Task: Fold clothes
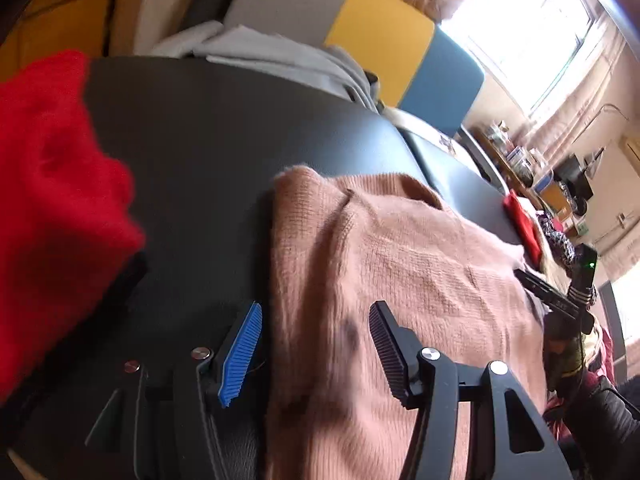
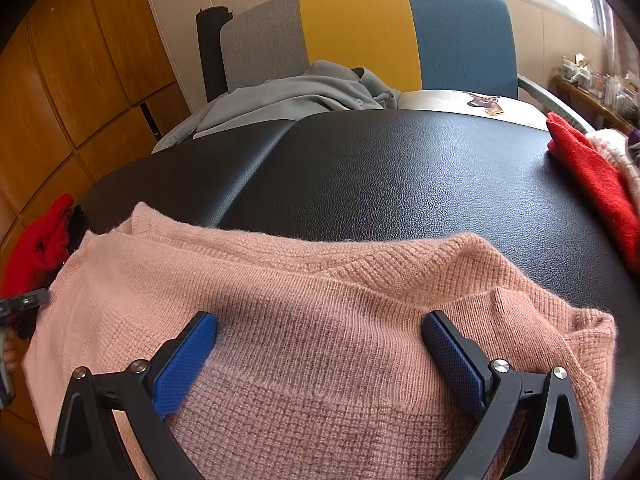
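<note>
My left gripper [image 1: 316, 344] has black curved arms with silver screw heads, one ribbed blue pad and one ribbed black pad. My right gripper [image 2: 320, 354] has the same black frame and silver screws, with textured blue pads on both fingers [image 2: 186, 356].

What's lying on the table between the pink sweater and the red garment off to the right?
Nothing: in the right wrist view, only bare black table separates the pink sweater from the red garment.
</note>
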### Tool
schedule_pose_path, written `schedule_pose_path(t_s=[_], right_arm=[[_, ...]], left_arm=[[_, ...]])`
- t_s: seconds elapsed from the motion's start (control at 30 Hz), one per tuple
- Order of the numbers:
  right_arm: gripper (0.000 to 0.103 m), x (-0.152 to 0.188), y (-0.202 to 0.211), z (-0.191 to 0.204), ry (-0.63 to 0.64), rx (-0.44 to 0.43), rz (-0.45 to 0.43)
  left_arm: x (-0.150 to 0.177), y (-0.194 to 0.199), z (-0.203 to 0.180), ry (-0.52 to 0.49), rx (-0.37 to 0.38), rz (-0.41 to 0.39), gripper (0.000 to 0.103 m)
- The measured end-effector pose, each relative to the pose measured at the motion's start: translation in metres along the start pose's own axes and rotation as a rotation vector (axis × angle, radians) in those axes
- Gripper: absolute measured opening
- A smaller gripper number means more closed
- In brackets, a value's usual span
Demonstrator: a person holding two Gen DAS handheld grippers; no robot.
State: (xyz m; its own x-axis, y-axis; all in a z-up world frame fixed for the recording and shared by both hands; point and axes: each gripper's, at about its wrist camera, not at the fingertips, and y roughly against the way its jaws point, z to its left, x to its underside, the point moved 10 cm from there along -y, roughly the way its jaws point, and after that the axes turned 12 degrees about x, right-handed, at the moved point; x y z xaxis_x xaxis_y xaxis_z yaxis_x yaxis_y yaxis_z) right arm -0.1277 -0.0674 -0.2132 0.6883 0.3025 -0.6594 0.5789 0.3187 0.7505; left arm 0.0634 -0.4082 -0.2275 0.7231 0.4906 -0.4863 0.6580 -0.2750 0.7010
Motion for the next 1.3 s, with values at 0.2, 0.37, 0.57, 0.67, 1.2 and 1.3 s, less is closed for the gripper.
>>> schedule_pose_path(t_s=[0.2, 0.37, 0.57, 0.67, 1.2, 1.3], right_arm=[[0.103, -0.001, 0.001, -0.001, -0.005, -0.011, -0.002], [0.103, -0.001, 0.001, -0.001, -0.007, -0.016, -0.002], [0.103, -0.001, 0.001, -0.001, -0.001, -0.015, 0.022], [0.103, -0.001, 0.006, 0.0, 0.007, -0.039, 0.053], [0.102, 0.049, 0.11, -0.036, 0.259, -0.291, 0.187], [0.102, 0.06, 0.091, -0.042, 0.297, -0.272, 0.234]], left_arm=[[-0.004, -0.009, -0.002, 0.048, 0.045, 0.016, 0.057], [-0.001, -0.008, -0.004, 0.059, 0.059, 0.057, 0.049], [-0.006, -0.009, -0.012, 0.087, 0.042, 0.082, 0.016], [-0.015, -0.004, -0.011, 0.137, 0.058, 0.051, 0.014], [-0.046, 0.035, -0.025, 0.133, 0.055, -0.012, 0.014], [-0.048, 0.042, -0.029, 0.115, 0.043, -0.01, 0.014]])
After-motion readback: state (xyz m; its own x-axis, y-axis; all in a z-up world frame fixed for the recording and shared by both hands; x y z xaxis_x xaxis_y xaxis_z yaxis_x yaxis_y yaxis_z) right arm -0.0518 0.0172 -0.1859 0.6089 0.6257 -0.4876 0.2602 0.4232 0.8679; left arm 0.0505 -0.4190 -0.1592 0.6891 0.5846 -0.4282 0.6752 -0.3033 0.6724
